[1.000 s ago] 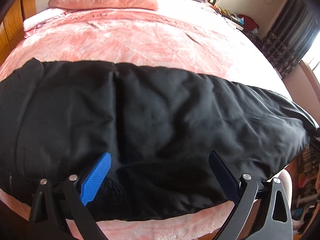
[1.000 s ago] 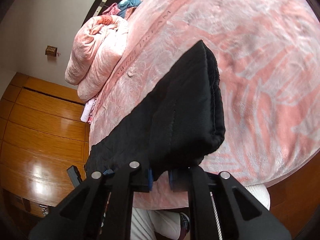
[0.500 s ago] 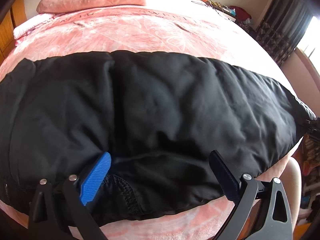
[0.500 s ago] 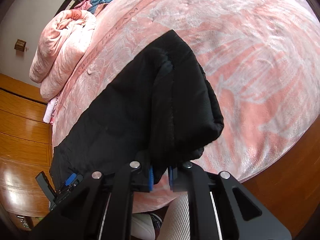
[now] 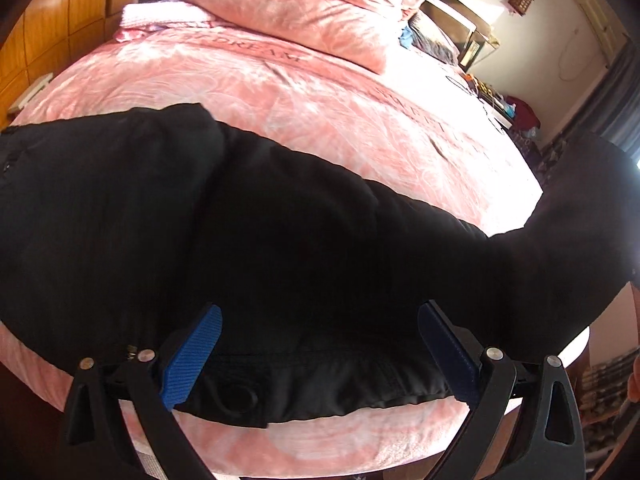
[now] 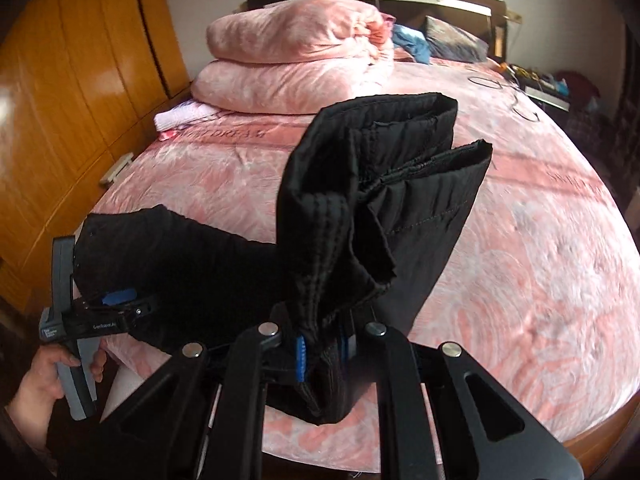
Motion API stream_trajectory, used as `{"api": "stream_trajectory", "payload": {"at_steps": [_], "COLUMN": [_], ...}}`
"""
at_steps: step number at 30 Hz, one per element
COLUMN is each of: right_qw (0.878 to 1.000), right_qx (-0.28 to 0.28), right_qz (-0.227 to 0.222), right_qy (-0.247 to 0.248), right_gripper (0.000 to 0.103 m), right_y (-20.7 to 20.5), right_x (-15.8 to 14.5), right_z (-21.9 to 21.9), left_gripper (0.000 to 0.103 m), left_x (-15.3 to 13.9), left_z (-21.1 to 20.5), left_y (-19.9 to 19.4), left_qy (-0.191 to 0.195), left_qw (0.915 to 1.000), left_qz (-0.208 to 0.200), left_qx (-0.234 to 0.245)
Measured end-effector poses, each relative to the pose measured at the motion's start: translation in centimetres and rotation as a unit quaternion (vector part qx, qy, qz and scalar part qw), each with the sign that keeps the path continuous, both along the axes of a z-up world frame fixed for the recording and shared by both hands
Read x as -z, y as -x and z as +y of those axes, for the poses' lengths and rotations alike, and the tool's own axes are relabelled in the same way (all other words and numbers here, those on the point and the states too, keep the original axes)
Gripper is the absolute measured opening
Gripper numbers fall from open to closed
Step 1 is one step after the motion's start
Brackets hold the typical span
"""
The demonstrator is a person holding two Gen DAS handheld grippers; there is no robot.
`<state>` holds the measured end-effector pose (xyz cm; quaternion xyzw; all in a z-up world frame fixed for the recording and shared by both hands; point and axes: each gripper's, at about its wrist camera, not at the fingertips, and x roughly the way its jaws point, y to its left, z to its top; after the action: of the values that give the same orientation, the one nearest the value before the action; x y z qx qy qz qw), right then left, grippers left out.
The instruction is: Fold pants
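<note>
The black pants (image 5: 280,240) lie across the near edge of the bed (image 5: 320,100), on its pink bedspread, with the waistband end toward the left and the leg end raised off the cover at the right; the left gripper (image 5: 320,348) sits low over the waist part, its blue-padded fingers (image 5: 192,356) spread wide apart with dark cloth lying between them but not pinched — released, holding nothing; a round button shows on the fabric near the left pad. The right gripper (image 6: 322,354) is clenched on the pants (image 6: 376,208), its jaws drawn close with only a thick bunch of hem layers between the blue pads; above the pinch the folded leg ends stand up and fan open, their stitched cuffs showing, lifted clear of the bedspread — the rest of the garment trails down to the left. In the right wrist view the left gripper (image 6: 116,300) appears at the lower left, a bare hand (image 6: 48,380) wrapped round its grey handle. Folded pink quilts (image 6: 296,60) are stacked at the head of the bed, beside an orange wooden wardrobe (image 6: 80,80).
</note>
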<state>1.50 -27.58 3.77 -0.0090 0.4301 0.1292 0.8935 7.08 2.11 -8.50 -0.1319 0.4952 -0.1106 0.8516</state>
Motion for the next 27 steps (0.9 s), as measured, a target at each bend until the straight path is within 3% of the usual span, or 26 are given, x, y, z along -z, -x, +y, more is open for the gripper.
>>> {"api": "stream_trajectory", "payload": {"at_steps": [5,11,12,13,14,16,20,23,27], "right_qw": [0.996,0.982,0.979,0.977,0.975,0.976,0.980,0.981,0.980], "right_qx": [-0.078,-0.143,-0.151,-0.158,-0.164,-0.169,-0.151,-0.144,-0.142], "right_qz": [0.037,0.092,0.097,0.105,0.113,0.127,0.130,0.130,0.136], "right_qy": [0.029,0.084,0.097,0.101,0.095,0.055,-0.031,-0.025,0.022], "right_gripper": [0.011,0.012,0.017,0.029,0.036,0.059,0.061,0.064,0.064], "right_y": [-1.8,-1.5,-1.3,-1.1,-1.0,-0.8,-0.6,-0.7,-1.0], "right_x": [3.3,9.8,10.8,11.6,12.0,11.8,9.8,9.6,10.9], "right_z": [8.9,15.9,16.6,17.1,17.3,17.1,15.4,15.7,17.6], "left_gripper": [0.099,0.099,0.099,0.099,0.099,0.099,0.099,0.099,0.099], "left_x": [-0.1,0.2,0.3,0.3,0.4,0.6,1.0,1.4,1.6], "left_z": [4.1,7.3,7.6,8.0,8.2,8.7,9.4,9.7,9.6], "left_y": [-0.1,-0.1,-0.1,-0.1,-0.2,-0.3,-0.4,-0.6,-0.8], "left_qy": [0.017,0.020,0.022,0.024,0.026,0.029,0.038,0.046,0.042], "left_qw": [0.9988,0.9972,0.9969,0.9967,0.9964,0.9960,0.9951,0.9944,0.9950], "left_qz": [0.004,-0.001,0.000,0.000,0.001,0.001,0.004,0.008,0.014], "left_qx": [-0.047,-0.072,-0.075,-0.078,-0.080,-0.084,-0.092,-0.095,-0.090]}}
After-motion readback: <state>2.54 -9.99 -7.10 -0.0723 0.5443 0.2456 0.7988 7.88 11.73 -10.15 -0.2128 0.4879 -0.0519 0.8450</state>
